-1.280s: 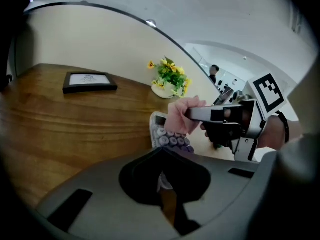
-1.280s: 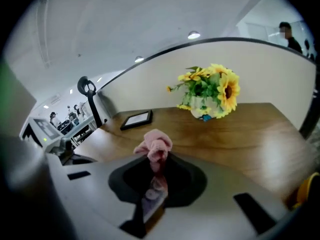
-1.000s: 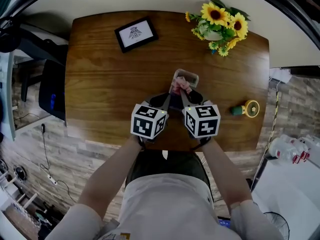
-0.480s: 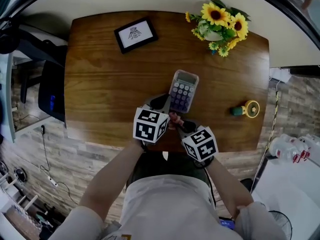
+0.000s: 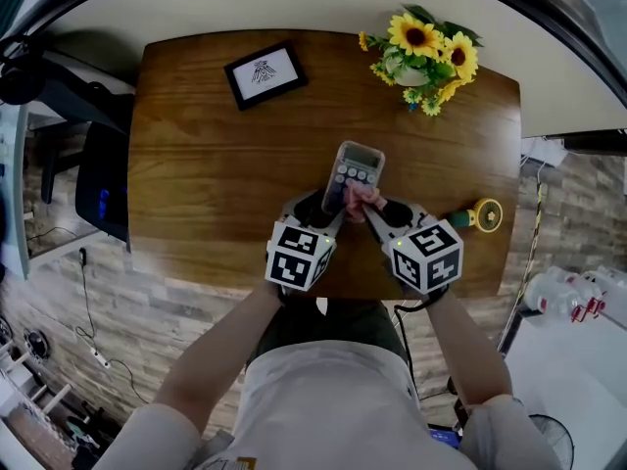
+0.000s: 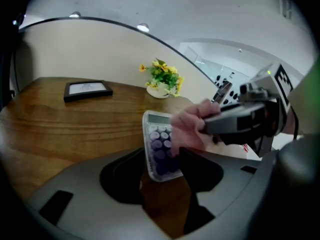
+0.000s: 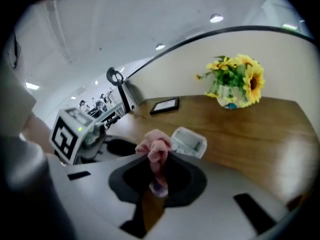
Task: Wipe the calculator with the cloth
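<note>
**Tool state.** The right gripper is clamped on a bunched pink cloth, which sticks out past the jaw tips. The left gripper is opening its jaws. The near end of the calculator stands between them, and no firm pad pressure on it is visible.

**Location of the workpiece.** The calculator lies on the wooden table, just beyond both grippers, with its display end away from the person. The cloth touches its key area near the right edge.

**Procedure, current step (wiping).**
1. Steady the near end of the calculator with the left gripper, so that it does not slide under the strokes.
2. Keep the right jaws tight on the cloth. Let only fabric meet the keys, never the jaw tips.
3. Stroke lengthwise from keys to display with light pressure.

**Inventory.**
- Grippers: two.
- Calculator: one.
- Cloth: one.
- Picture frame: one.
- Pot of sunflowers: one.
- Small yellow-and-green object: one.
</note>
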A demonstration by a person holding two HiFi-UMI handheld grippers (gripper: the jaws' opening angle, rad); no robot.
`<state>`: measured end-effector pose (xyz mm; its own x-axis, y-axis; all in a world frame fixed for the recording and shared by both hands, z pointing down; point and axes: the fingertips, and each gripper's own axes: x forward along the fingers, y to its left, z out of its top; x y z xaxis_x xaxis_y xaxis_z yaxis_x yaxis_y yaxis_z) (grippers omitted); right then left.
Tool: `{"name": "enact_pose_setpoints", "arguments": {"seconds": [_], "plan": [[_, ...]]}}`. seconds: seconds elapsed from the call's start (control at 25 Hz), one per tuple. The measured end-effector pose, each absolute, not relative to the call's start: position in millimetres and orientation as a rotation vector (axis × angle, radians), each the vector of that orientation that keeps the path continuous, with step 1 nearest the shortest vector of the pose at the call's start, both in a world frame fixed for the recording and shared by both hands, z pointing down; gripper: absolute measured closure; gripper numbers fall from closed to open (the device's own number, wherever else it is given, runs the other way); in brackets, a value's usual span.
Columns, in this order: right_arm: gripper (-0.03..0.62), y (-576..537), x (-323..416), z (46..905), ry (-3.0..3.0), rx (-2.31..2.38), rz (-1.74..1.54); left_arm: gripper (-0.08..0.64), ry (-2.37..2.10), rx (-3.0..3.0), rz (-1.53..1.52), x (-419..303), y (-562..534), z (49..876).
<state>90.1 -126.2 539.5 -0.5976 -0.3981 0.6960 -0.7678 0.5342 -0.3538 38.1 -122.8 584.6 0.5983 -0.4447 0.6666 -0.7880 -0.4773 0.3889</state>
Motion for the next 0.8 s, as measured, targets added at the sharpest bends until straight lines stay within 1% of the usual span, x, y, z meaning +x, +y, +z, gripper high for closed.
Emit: {"name": "enact_pose_setpoints", "arguments": {"seconds": [0.08, 0.32, 0.4, 0.48, 0.52, 0.8], "plan": [[0.541, -149.7, 82.5, 531.7, -2.261, 0.963, 0.853, 0.302, -0.977, 2.172, 0.701, 45.8, -116.4, 585.4], [0.54, -189.5, 55.7, 538.9, -2.279, 0.992, 0.756, 0.25, -1.03, 2.147, 0.794, 53.9, -111.0, 597.2], [0.538, -194.1, 55.2, 549.7, -2.249, 1.012, 0.728, 0.177, -1.063, 2.15, 0.813, 53.8, -113.9, 596.9], [0.537, -196.4, 59.6, 560.6, -2.213, 1.036, 0.72, 0.139, -1.074, 2.166, 0.814, 57.7, -114.9, 593.7], [0.537, -196.4, 62.0, 565.5, -2.199, 1.041, 0.728, 0.129, -1.067, 2.172, 0.807, 61.2, -113.9, 591.9], [0.538, -188.0, 61.0, 578.9, -2.208, 0.931, 0.832, 0.127, -1.026, 2.124, 0.823, 77.8, -103.5, 605.1]]}}
